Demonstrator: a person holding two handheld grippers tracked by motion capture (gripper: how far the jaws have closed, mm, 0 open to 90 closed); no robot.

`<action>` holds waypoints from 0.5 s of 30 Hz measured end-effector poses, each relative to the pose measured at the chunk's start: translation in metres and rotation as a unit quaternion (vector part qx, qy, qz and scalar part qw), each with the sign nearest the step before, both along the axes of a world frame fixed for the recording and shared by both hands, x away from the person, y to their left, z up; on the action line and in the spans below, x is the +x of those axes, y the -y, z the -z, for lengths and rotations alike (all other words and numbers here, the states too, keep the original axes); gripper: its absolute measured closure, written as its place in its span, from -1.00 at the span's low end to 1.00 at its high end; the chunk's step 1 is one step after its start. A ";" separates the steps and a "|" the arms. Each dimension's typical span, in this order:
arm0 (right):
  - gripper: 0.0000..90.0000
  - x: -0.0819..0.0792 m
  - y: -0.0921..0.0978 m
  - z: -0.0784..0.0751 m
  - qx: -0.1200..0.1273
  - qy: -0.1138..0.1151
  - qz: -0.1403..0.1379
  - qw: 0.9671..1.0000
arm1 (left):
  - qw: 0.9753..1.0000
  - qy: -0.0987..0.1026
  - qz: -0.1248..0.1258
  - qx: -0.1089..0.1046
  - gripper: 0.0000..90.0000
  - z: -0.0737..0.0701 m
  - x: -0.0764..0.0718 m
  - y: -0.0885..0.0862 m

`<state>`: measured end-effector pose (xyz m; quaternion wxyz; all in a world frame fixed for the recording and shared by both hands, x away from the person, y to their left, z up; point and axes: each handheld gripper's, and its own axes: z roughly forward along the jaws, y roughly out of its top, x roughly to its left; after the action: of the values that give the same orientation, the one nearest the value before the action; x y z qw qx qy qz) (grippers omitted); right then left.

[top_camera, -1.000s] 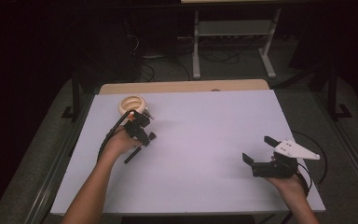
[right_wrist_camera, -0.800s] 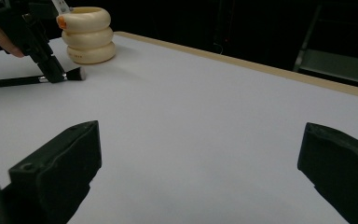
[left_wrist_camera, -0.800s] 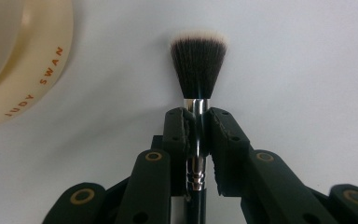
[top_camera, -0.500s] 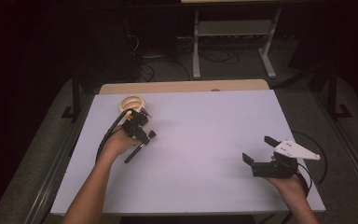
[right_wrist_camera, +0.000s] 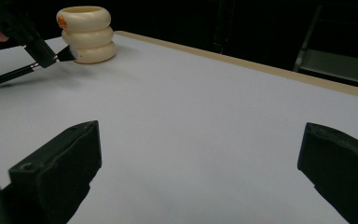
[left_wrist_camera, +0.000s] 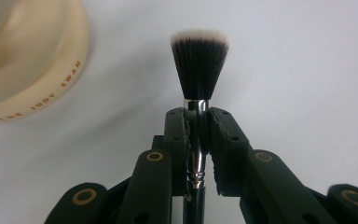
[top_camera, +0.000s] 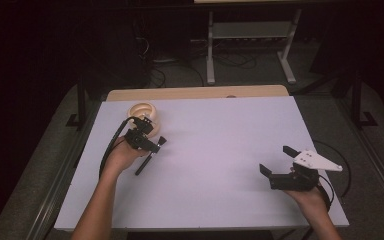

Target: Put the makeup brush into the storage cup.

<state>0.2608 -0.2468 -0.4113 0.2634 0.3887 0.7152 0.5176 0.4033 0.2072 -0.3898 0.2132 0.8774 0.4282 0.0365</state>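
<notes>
Left forearm angles in from bottom, left gripper (top_camera: 147,131) at far-left bench (top_camera: 220,150), fingers (left_wrist_camera: 179,135) clamped on makeup brush (left_wrist_camera: 199,70) at its ferrule. Brush long axis runs along the fingers, bristles forward just beside cream ringed holder (top_camera: 143,113), handle trailing back. Right gripper (top_camera: 279,162) near right edge, fingers wide apart, holding nothing.

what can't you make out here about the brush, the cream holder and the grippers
- Inside of the cream ringed holder: its rim faces away in the right gripper view; in the high view the left gripper covers part of it.
- Brush handle end: cut off by the bottom edge and jaws in the left gripper view.
- Holder lettering: cut off by the left edge there.
- Right gripper jaw pads: too small in the high view.
</notes>
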 end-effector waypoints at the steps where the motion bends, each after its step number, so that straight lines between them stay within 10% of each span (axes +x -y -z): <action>1: -1.00 0.000 0.000 0.000 0.000 0.000 0.000 1.000 | 1.000 0.003 -0.003 -0.006 0.72 -0.001 -0.001 -0.001; 15: -1.00 0.000 -0.003 0.001 -0.004 0.002 -0.006 1.000 | 0.997 0.050 -0.001 -0.058 0.72 -0.014 -0.010 -0.010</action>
<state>0.2610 -0.2437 -0.4122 0.2632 0.3823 0.7190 0.5173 0.3936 0.2168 -0.3761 0.2850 0.8602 0.4192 0.0560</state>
